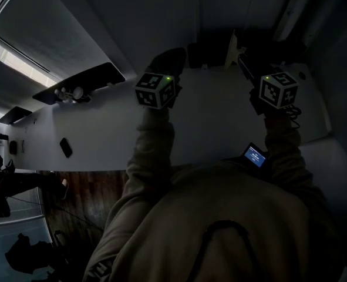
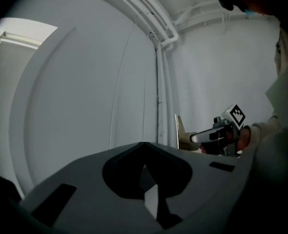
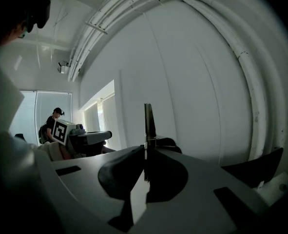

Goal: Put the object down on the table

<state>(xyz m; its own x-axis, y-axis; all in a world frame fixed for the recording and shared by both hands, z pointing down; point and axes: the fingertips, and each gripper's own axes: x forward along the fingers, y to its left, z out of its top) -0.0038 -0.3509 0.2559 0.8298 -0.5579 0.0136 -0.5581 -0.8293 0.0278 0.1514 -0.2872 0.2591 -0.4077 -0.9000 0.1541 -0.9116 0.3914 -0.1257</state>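
Jaws of right gripper pinch only the lower edge of a thin pale flat panel. Risk: the panel pivots or slips if tilted, and topples if let go upright over the white worktop. Right jaws nearly closed, clamping the panel, which stands up beyond their tips. Left gripper jaws together, empty.

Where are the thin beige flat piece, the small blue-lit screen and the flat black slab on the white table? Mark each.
thin beige flat piece [image 1: 233, 51], head view, its pale face.
small blue-lit screen [image 1: 255, 155], head view, display centre.
flat black slab [image 1: 66, 147], head view, its middle.
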